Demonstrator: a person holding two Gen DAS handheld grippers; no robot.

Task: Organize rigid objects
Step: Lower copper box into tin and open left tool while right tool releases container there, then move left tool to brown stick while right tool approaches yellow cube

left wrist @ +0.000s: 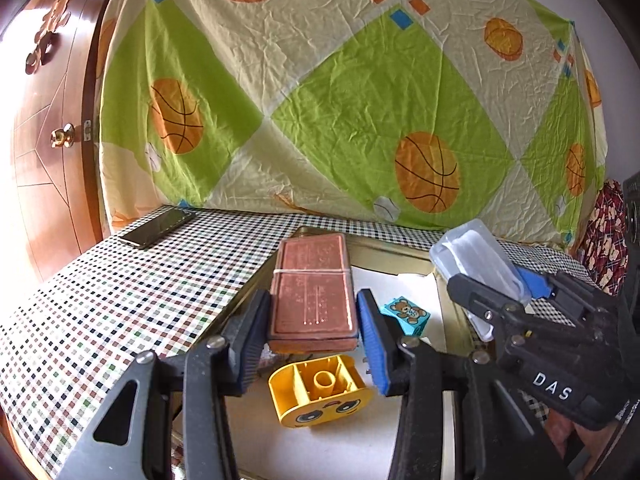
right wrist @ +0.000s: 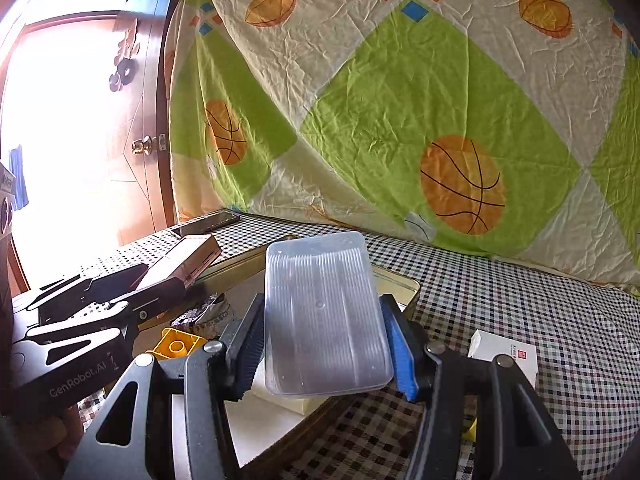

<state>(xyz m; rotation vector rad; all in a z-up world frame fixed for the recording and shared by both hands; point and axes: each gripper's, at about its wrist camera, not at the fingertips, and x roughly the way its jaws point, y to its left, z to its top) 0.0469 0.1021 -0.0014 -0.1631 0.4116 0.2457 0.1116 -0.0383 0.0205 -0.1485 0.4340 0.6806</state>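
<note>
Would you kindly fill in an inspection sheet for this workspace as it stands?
Surface: checked tablecloth; shallow metal tray on it.
Job's things: brown rectangular box with rubber band; clear plastic container; yellow plastic face block and teal bear block in tray.
Clutter: dark phone; white carton.
Grippers: left gripper shut on brown box; right gripper shut on clear container.
Cables: nothing seen.
Surroundings: basketball-print sheet; wooden door.
</note>
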